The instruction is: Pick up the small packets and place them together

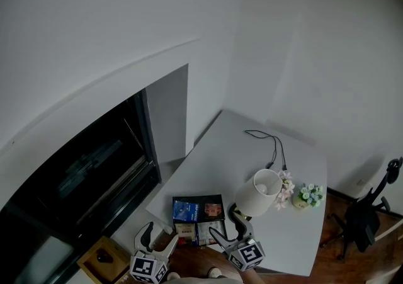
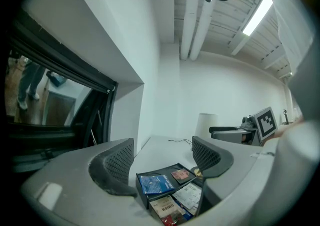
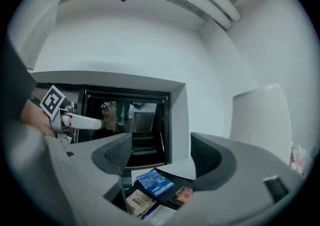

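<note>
Now both your left gripper and right gripper point toward the shallow black tray of flat packets, textured fingers apart and empty.

Blue packet, lying in the black tray: white print, "COFFEE" legible; a shorter word ahead of it not resolved. Beige packet, just in front of the tray: dark print, too small to read. Marker cube, left of the tray: black-and-white square code, no letters.
</note>
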`<state>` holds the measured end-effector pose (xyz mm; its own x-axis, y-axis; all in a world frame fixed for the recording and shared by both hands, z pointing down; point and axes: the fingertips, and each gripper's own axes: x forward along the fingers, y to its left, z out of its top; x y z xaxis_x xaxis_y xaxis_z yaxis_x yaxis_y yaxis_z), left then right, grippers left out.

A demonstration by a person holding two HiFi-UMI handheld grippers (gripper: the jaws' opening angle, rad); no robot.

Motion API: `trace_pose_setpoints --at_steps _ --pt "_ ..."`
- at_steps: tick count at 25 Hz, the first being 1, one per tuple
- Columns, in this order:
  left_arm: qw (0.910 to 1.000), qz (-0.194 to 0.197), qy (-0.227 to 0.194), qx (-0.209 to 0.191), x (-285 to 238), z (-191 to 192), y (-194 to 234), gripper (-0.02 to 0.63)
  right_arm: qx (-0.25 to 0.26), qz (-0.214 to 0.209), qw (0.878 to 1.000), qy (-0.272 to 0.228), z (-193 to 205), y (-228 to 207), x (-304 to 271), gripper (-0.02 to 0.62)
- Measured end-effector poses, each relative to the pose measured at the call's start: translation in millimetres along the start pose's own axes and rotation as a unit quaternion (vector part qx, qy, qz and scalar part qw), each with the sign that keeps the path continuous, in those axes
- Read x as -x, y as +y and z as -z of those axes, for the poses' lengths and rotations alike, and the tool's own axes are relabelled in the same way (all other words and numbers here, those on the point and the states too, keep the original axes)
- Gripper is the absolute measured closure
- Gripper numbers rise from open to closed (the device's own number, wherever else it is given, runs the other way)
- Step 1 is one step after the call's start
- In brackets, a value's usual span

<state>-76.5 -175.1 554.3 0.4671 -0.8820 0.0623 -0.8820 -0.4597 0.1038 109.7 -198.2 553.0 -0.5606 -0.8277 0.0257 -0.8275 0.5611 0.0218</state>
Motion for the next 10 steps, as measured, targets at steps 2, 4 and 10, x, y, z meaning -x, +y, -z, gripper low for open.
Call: trace_pose_setpoints --at_steps 2,4,10 --pt "1.0000 0.001 0.002 -0.001 0.1 0.1 -1.0 0.249 0.000 -0.002 1.000 0.002 1.7 1.7 0.7 0.213" --pt "1.0000 0.002 0.002 -0.001 -0.2 0.5 -1.4 0.249 0.004 -0.003 1.000 0.005 2.1 1.7 1.2 0.213" --pt "1.0000 0.006 0.002 0.001 -2.7 2.2 -3.3 0.249 0.005 -0.004 1.000 0.007 4.2 0.6 1.5 0.213"
